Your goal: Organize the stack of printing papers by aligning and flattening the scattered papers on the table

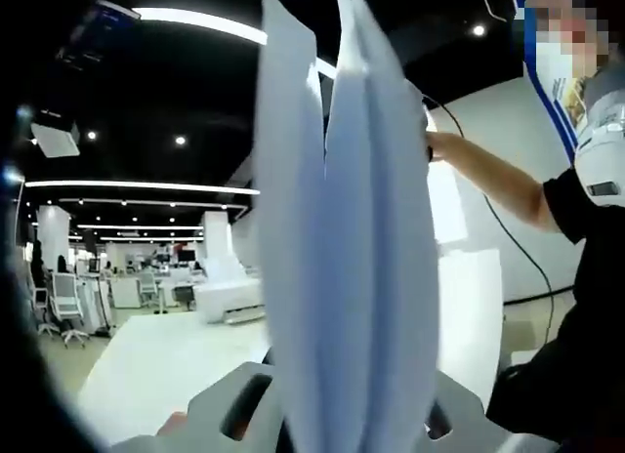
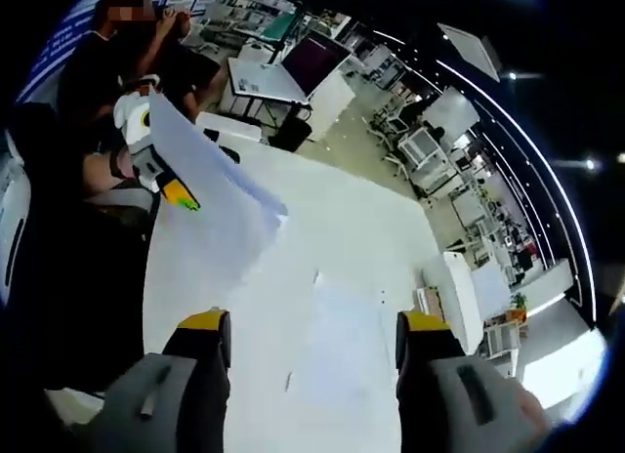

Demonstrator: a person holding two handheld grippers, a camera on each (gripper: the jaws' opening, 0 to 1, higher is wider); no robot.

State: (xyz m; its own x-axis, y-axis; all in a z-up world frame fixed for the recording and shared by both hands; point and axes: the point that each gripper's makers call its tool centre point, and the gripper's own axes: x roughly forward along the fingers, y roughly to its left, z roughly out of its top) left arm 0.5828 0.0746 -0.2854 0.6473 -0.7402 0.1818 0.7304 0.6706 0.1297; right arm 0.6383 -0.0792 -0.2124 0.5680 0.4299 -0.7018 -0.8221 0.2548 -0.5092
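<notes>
White sheets of paper (image 1: 342, 238) are standing up tall in the shut left hand-held gripper (image 1: 337, 419), high above the white surface (image 2: 332, 228), while the right hand-held gripper (image 2: 312, 350) is waiting wide open and empty, nearer the flat papers (image 2: 332, 346) lying there.

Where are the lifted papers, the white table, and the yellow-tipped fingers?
papers (image 1: 352, 238), left gripper view, middle of the upright sheets.
table (image 2: 332, 238), right gripper view, bare top.
fingers (image 2: 422, 326), right gripper view, yellow tip of one finger.
</notes>
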